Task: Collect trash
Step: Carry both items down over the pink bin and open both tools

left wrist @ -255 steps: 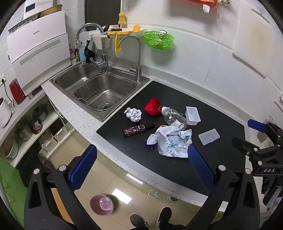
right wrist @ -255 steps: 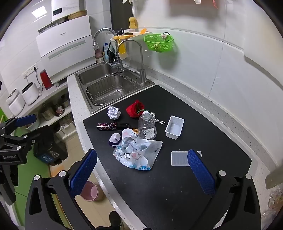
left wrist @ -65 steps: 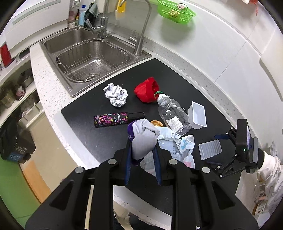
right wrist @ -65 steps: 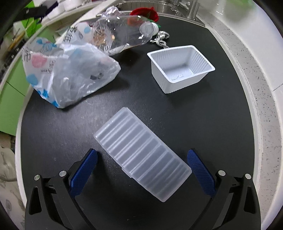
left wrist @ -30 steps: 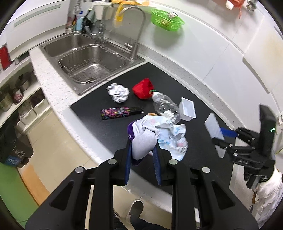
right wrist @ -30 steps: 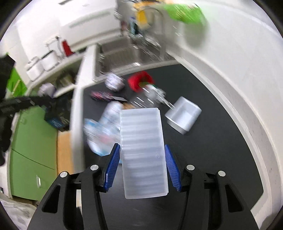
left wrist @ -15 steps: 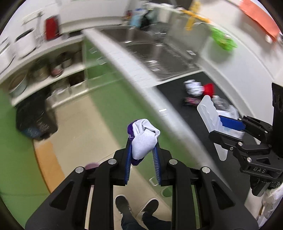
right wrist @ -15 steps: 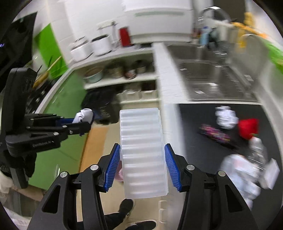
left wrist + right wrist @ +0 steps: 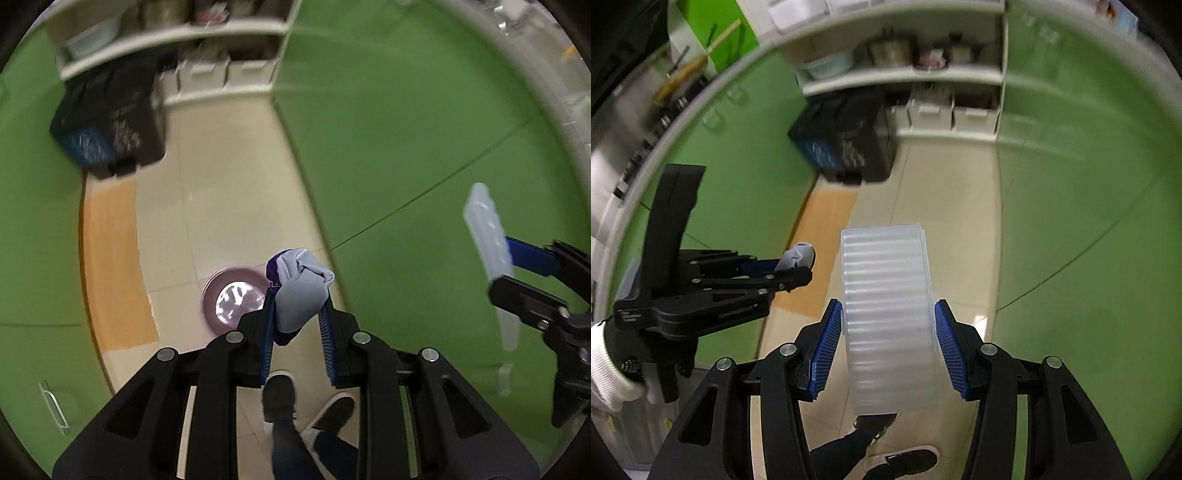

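Green cabinet fronts (image 9: 424, 129) and beige floor tiles (image 9: 221, 206), far shelves blurred. Left tongs (image 9: 297, 325) clamped on a crumpled white-and-purple wad (image 9: 299, 295), above a pink round bin (image 9: 232, 301) it half hides. Right tongs (image 9: 888, 343) clamped on a ribbed translucent plastic lid (image 9: 886, 310), bottom end hidden.

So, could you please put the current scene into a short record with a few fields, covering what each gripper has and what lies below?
left gripper: shut on a crumpled white and purple wrapper
right gripper: shut on a ribbed clear plastic lid, held by its long edges
pointing: both steeply down at the floor
below: pink bin on the beige tile floor, just beyond the left gripper's tips
surroundings: green cabinet fronts, black crate, white shelves
person: dark shoes at the bottom edge
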`<state>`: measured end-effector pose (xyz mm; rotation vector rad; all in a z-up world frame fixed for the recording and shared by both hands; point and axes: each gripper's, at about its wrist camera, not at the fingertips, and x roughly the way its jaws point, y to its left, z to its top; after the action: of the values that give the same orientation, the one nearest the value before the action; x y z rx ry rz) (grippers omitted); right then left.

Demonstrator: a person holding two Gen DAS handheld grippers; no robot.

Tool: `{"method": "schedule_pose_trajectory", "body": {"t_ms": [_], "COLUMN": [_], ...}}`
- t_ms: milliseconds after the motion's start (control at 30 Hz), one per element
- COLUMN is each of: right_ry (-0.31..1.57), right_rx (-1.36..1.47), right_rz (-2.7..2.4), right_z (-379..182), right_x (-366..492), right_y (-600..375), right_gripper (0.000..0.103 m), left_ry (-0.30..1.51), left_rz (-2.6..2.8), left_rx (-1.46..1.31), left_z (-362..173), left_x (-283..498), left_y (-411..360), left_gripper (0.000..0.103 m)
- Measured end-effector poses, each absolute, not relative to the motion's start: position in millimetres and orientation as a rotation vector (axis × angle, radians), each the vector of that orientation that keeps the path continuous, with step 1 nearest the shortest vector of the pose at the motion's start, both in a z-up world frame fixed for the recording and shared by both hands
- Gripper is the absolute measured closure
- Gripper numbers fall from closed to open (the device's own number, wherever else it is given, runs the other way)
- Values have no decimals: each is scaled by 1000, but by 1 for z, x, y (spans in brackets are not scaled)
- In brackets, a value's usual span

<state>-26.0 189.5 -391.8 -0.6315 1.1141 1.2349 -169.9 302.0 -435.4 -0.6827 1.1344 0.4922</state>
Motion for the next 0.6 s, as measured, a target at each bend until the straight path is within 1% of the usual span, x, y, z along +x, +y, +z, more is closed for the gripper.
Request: {"method": "schedule_pose_trajectory", "body": {"t_ms": [67, 133, 200, 267, 300, 333, 433, 600], "right_ry": [1136, 1155, 1174, 1188, 1196, 1203, 1210, 1229], "right_rx": [-652, -667, -679, -696, -705, -713, -740, -769], "right_rz": [1234, 1232, 1229, 1232, 1233, 1236, 1250, 1290], "right_z": [-427, -457, -484, -508, -518, -528, -547, -568], "right_x": [-28, -29, -30, -31, -32, -35, -40, -59], "right_y": [196, 200, 203, 203, 204, 205, 210, 234], "right_gripper": [53, 53, 53, 53, 53, 53, 53, 53], "left_ry": [1149, 1147, 1154, 1135, 1123, 1127, 1135, 1097], "left_rz": [508, 520, 539, 560, 567, 580, 604, 657], "left_rx": [-693, -712, -729, -752, -766, -779, -826, -889], "left_z": [-474, -508, -540, -561, -567, -576, -589, -582], "left_x": [-174, -178, -183, -191, -194, -198, -212, -242], "left_y": [310, 316, 323, 327, 328, 329, 334, 349], "left_gripper": [80, 76, 62, 12, 6, 3, 3, 3]}}
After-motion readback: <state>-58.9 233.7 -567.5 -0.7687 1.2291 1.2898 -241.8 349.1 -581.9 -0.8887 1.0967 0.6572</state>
